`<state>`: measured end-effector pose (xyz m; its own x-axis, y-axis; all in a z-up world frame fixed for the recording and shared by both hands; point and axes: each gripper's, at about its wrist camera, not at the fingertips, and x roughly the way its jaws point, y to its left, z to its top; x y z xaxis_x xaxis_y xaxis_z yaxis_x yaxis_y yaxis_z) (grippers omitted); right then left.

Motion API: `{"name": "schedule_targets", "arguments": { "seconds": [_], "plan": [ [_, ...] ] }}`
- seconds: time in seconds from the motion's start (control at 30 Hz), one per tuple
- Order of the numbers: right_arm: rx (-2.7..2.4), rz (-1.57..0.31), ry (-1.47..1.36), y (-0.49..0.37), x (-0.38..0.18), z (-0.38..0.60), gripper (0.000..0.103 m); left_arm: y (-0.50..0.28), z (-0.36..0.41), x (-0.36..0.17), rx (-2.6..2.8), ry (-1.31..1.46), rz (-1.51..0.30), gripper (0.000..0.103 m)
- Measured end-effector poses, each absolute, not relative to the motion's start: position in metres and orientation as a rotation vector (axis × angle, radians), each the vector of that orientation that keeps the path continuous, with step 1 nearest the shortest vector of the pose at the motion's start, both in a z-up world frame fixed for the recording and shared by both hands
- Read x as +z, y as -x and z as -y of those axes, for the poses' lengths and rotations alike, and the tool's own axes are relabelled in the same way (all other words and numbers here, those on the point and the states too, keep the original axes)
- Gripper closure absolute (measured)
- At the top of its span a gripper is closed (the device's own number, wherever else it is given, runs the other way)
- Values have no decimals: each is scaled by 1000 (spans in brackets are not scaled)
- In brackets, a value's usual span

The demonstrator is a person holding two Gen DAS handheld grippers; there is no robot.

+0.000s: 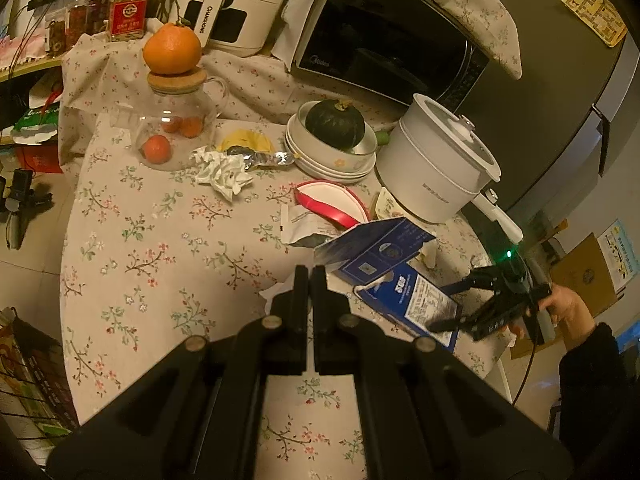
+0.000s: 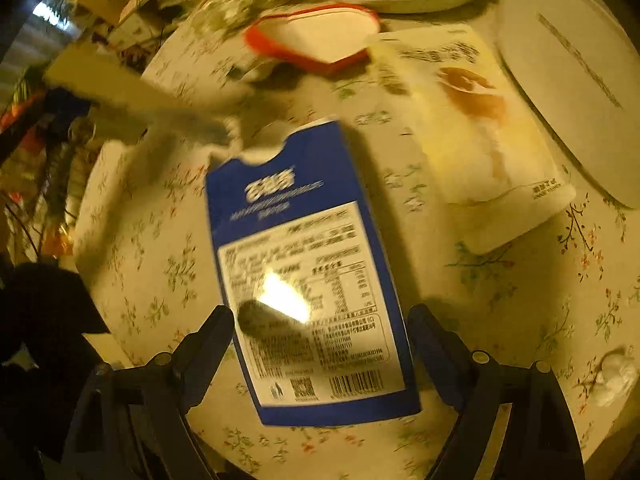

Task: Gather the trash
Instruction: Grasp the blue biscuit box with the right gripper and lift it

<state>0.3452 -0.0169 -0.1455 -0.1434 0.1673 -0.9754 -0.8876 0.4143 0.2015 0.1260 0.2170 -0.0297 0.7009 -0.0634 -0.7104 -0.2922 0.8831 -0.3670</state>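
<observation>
A blue and white carton box [image 2: 316, 280] lies flat on the floral tablecloth, its torn flap raised; it also shows in the left wrist view [image 1: 404, 284]. My right gripper [image 2: 320, 328] is open, with one finger on each side of the box's near end; it shows in the left wrist view [image 1: 456, 304] at the box's right edge. My left gripper [image 1: 307, 276] is shut and empty, above the cloth just left of the box. Other trash lies around: a crumpled tissue [image 1: 222, 170], a foil wrapper [image 1: 260, 158], a white pouch [image 2: 472, 128], a torn white packet [image 1: 304, 228], a red-rimmed lid [image 1: 332, 200].
A white electric pot [image 1: 436, 160] stands right of the box. Stacked bowls [image 1: 332, 160] hold a dark squash [image 1: 335, 122]. A glass jar [image 1: 176, 128] with an orange on its cork lid stands at the back left. A microwave [image 1: 384, 44] is behind. The table edge [image 1: 68, 280] curves at left.
</observation>
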Motion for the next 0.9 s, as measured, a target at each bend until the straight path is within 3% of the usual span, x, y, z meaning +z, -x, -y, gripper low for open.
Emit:
{"name": "schedule_targets", "arguments": {
  "seconds": [0.07,0.4,0.9],
  "plan": [
    [1047,-1401,728,-329,-145,13,6,-125,-218,-29,134,491,-788,101],
    [813,-1340,983,-273,-177,-17,6,-113,-227,-25,130,528,-769,101],
    [557,-1276,644,-230,-114,50,10,-106,-187,-18,20,449,-781,101]
  ]
}}
